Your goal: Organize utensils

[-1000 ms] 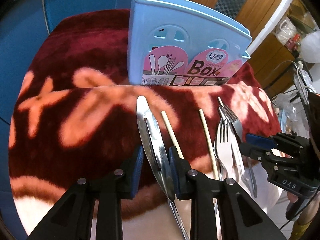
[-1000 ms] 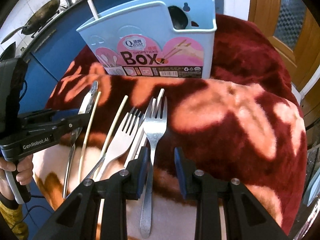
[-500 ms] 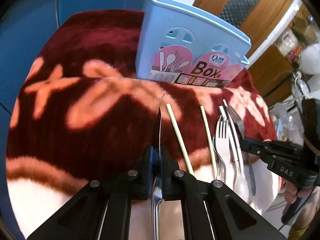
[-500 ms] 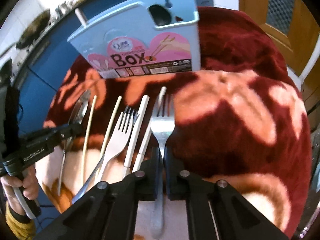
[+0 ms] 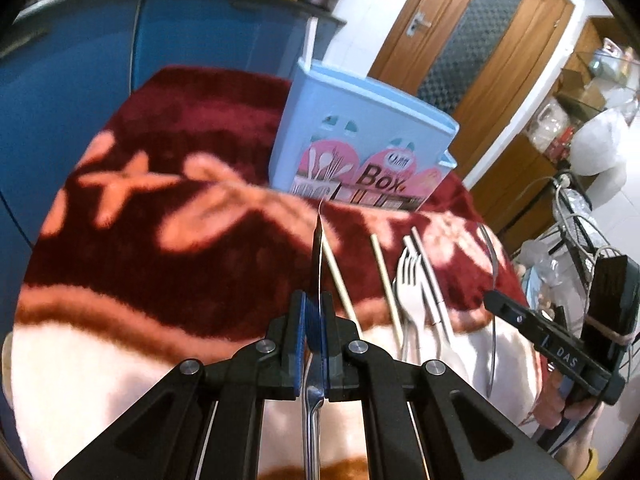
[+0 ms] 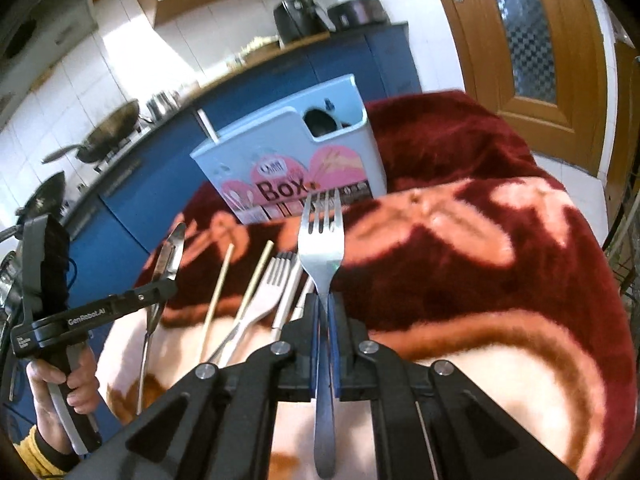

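Utensils are split between the two grippers and the blanket in front of the blue plastic utensil box [image 5: 360, 148], which stands upright at the far side of the blanket. The left gripper [image 5: 316, 328] is clenched on a table knife [image 5: 318, 256], blade edge-on and aimed toward the box. The right gripper [image 6: 323, 316] is clamped on the neck of a steel fork [image 6: 322, 236], tines pointing at the box and raised off the blanket.

On the blanket short of the box lie two pale chopsticks [image 5: 384, 276], a second fork [image 5: 408, 280] and some white-handled pieces.

I judge the steel pieces rigid, fairly light and slick, so a thin handle could twist between the pads. Holding close to the neck, as here, should keep the long end from swinging. The chopsticks look light and likely to roll.

The red-and-peach plush blanket [image 5: 172, 216] is soft and deep, so flat items sink in slightly. Behind the box are blue kitchen cabinets [image 6: 280, 76], with a wooden door [image 5: 472, 32] to one side and woks on the counter.
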The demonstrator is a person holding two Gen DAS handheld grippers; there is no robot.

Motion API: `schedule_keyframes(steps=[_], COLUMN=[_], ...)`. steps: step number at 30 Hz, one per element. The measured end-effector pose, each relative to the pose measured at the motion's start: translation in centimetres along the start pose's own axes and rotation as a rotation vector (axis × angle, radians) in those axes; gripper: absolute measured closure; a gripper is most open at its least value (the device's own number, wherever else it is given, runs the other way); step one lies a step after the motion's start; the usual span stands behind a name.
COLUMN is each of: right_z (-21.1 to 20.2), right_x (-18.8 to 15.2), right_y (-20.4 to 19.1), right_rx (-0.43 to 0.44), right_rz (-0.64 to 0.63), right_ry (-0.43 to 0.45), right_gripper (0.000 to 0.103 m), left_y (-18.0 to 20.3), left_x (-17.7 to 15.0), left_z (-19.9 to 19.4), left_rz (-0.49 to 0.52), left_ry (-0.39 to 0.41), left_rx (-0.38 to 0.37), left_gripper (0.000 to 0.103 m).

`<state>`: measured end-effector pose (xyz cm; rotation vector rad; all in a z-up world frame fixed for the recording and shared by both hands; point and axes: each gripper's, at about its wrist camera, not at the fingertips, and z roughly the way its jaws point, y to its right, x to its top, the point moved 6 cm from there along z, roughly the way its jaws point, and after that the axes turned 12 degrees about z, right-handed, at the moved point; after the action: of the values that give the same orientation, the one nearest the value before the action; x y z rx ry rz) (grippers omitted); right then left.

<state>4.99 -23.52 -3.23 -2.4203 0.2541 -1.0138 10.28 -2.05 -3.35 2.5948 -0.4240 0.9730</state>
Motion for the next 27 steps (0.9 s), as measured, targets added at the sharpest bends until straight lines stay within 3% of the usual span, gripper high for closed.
schedule_keyframes(steps=[9, 19, 27], right_z=[-1.1, -2.7, -2.9], right_x=[0.7, 2.6, 4.5], right_y=[-1.8, -3.4, -4.9], right_rx=[0.053, 0.080, 0.085], right_rz=[-0.043, -0.089, -0.126], right_ry=[0.113, 0.212, 0.275], right_gripper=[0.097, 0.097, 0.097], left_y=[1.3, 1.3, 1.0], left_x=[2.0, 3.9, 6.6], left_z=[-2.1, -2.9, -4.3], left_rz=[0.089, 0.084, 0.085], left_ry=[0.119, 0.176, 0.280], left_rx=[0.072, 0.080, 0.097], left_gripper=[0.097, 0.097, 0.097])
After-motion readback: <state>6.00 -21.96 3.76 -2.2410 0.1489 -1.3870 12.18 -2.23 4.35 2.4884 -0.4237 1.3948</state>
